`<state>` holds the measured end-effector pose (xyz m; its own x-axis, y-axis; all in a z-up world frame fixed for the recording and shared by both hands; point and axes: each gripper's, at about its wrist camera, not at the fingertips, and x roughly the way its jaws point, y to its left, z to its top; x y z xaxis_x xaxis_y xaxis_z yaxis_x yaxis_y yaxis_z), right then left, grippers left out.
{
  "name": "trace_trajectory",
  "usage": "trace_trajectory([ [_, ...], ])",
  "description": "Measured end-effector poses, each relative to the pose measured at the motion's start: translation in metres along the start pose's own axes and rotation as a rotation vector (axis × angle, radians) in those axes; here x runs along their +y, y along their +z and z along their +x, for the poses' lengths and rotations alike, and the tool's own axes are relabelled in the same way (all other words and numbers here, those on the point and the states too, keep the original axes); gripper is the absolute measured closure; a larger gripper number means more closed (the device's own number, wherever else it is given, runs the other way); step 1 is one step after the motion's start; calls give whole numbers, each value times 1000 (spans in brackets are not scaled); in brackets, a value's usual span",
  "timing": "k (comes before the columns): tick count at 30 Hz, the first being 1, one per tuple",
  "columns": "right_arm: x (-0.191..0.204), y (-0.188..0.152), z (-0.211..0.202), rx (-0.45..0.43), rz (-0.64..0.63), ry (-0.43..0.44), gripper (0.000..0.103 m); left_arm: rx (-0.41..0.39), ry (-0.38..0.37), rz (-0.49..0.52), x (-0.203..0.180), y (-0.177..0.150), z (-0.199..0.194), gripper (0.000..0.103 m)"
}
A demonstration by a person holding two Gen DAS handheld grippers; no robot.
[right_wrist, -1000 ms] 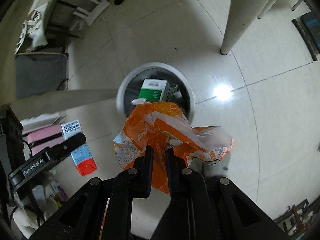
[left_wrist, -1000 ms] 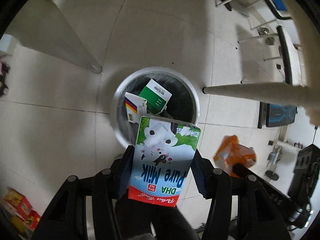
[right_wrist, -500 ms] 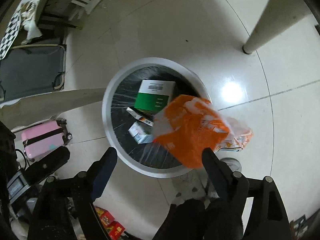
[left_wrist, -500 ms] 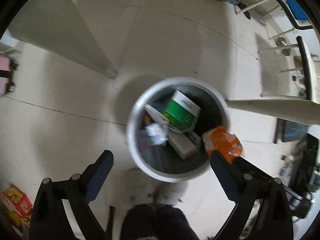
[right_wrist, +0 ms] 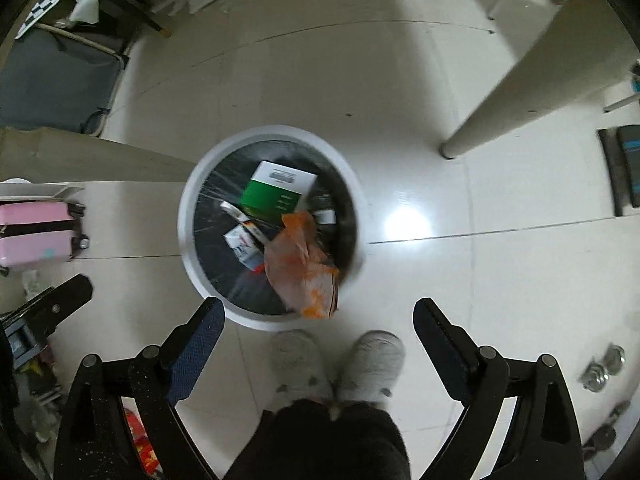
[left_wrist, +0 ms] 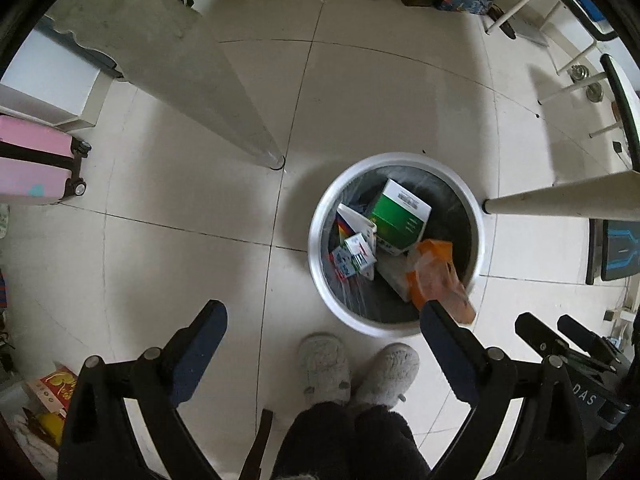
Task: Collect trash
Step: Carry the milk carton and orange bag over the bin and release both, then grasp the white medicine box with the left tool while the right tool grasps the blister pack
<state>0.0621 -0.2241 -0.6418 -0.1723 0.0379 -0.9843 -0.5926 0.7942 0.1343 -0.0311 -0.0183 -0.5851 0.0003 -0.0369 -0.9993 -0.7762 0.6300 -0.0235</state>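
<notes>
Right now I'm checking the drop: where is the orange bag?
In both views the orange bag lies inside the bin, at its near right rim, beside the green box.

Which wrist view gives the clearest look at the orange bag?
Right wrist: the orange bag lies unobstructed over the trash bin rim. In the left wrist view, the left gripper's finger hides its lower edge.
</notes>
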Motion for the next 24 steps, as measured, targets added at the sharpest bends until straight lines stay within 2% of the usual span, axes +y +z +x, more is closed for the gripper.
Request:
trace_trajectory([
  [9, 3, -17, -70, -28, -30, -16, 7, -11, 6, 34, -5, -17, -57, 5],
  [15, 16, -36, -132, -35, -67, -13, 7, 0, 14, 62, -7, -38, -111, 5],
  [24, 48, -68, -264, -88, -121, -41, 5, -14, -1, 80, -3, -58, -215, 5],
])
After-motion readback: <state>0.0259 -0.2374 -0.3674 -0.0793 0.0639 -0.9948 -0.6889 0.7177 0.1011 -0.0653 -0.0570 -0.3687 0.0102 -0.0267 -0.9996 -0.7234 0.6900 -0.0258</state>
